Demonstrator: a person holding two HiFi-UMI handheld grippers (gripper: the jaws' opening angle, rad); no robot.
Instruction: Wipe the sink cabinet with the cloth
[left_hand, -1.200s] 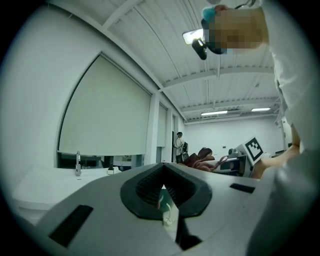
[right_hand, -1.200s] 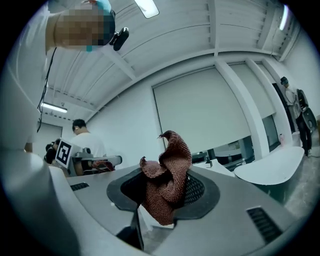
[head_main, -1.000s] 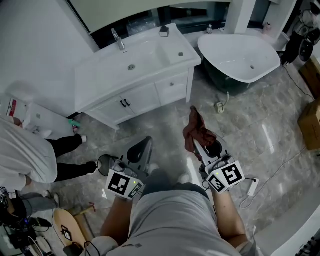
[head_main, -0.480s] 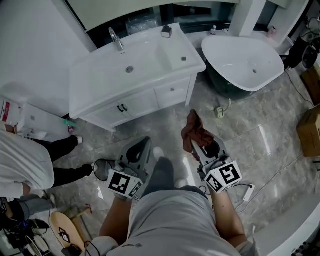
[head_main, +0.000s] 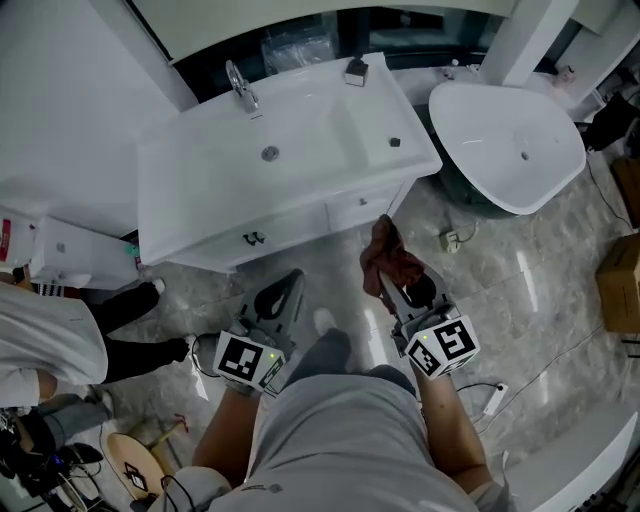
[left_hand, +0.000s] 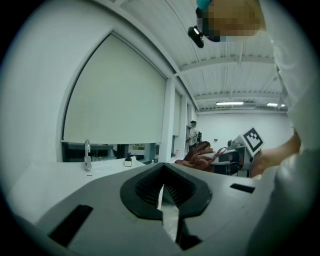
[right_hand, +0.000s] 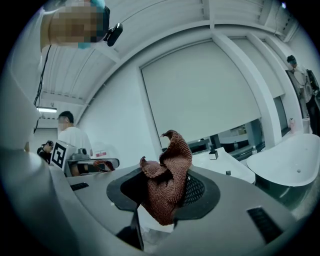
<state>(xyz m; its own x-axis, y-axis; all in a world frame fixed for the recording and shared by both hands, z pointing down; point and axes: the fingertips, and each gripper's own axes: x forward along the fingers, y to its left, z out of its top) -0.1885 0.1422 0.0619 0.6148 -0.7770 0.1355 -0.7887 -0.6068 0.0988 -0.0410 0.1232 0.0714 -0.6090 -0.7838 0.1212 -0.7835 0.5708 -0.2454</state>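
Observation:
The white sink cabinet (head_main: 300, 215) stands ahead of me, with a chrome faucet (head_main: 240, 88) at the back of its basin. My right gripper (head_main: 392, 278) is shut on a reddish-brown cloth (head_main: 390, 255), held just in front of the cabinet's right end, not touching it. In the right gripper view the cloth (right_hand: 167, 185) bunches up out of the jaws of the right gripper (right_hand: 165, 200). My left gripper (head_main: 283, 297) is lower, below the cabinet doors, shut with nothing in it. The left gripper (left_hand: 161, 192) shows only a thin slit between its jaws.
A white bathtub (head_main: 510, 150) sits right of the cabinet. A person in a white top (head_main: 40, 330) crouches at the left beside a white box (head_main: 70, 250). A cardboard box (head_main: 620, 280) and a white power strip (head_main: 493, 398) lie on the marble floor at the right.
I have stepped closer: the sink cabinet now fills more of the head view and sits nearer both grippers. The cloth stays held in the right gripper.

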